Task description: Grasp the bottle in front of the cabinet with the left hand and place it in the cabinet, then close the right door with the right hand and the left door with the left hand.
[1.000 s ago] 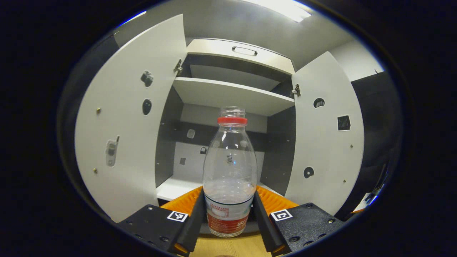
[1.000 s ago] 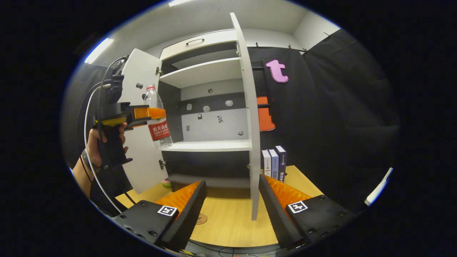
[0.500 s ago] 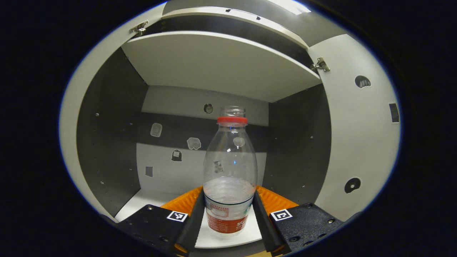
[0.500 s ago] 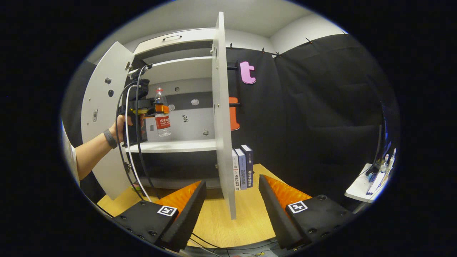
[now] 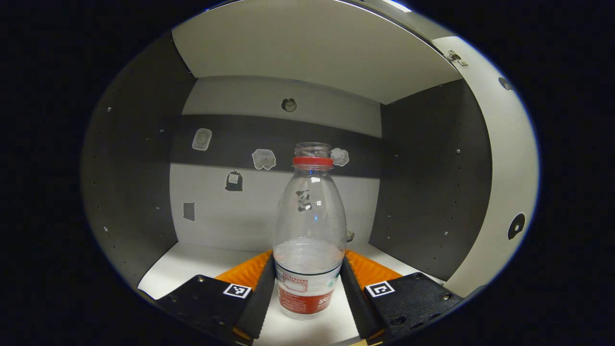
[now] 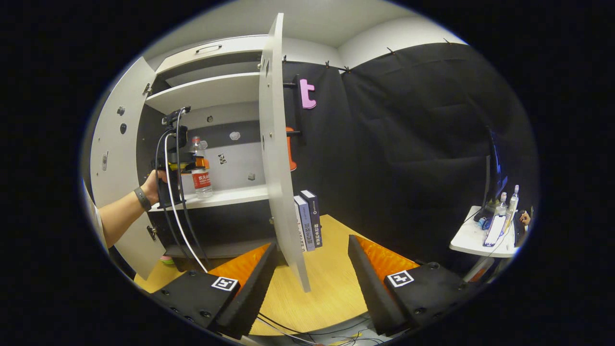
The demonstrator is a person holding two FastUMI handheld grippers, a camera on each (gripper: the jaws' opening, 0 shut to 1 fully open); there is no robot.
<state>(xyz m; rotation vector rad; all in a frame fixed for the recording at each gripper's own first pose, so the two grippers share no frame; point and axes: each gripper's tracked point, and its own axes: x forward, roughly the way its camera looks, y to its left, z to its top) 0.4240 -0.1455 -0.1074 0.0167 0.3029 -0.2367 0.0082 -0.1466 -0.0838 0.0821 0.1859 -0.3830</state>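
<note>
A clear plastic bottle (image 5: 310,226) with a red neck ring and red label stands upright inside the cabinet, its base at the white lower shelf (image 5: 192,262). My left gripper (image 5: 307,288) is shut on the bottle's lower body, both orange-backed fingers pressing its sides. In the right gripper view the bottle (image 6: 201,163) and the left gripper (image 6: 185,166), held by a hand (image 6: 151,185), sit over the shelf (image 6: 230,196). The right door (image 6: 278,158) stands open, edge-on, just ahead of my right gripper (image 6: 312,274), which is open and holds nothing. The left door (image 6: 113,158) is open too.
Several books (image 6: 307,221) stand on the wooden table (image 6: 331,288) behind the right door. An upper shelf (image 5: 312,53) roofs the compartment. Small stickers dot the cabinet's back wall (image 5: 264,158). A side table (image 6: 485,235) with small items stands far right.
My left gripper has carried the bottle forward from in front of the doors deep into the lower compartment. My right gripper has shifted right, so the right door's edge now sits nearer its fingers.
</note>
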